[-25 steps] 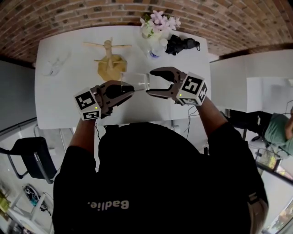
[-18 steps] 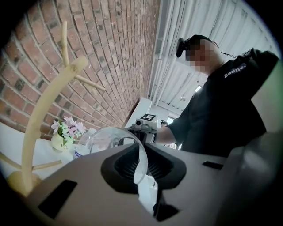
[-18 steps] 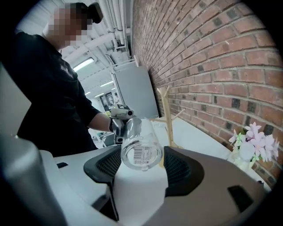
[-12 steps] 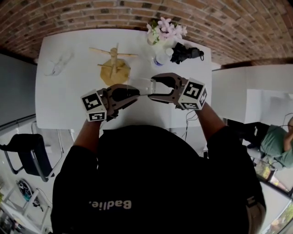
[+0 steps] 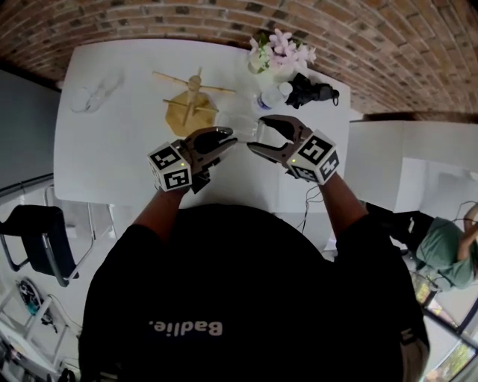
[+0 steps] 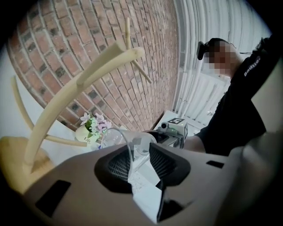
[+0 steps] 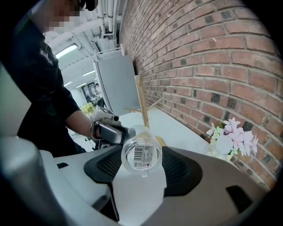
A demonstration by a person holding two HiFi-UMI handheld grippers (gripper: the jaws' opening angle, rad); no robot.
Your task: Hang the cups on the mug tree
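Now the left gripper (image 6: 141, 161) has just been opening its jaws, the cup (image 6: 137, 145) loose between them; only the right gripper (image 7: 141, 164) clamps it, mid-frame below the mug tree (image 5: 193, 101); smooth glass may slip.

White rectangular table (image 5: 112, 164) set against a red brick wall (image 5: 149, 19). Far right corner holds a white pot of pink and white flowers (image 5: 280, 54), with a black bundled object (image 5: 314, 91) just beside it. Black chair (image 5: 33, 227) left of the table; seated person in a green top (image 5: 441, 250) far right.
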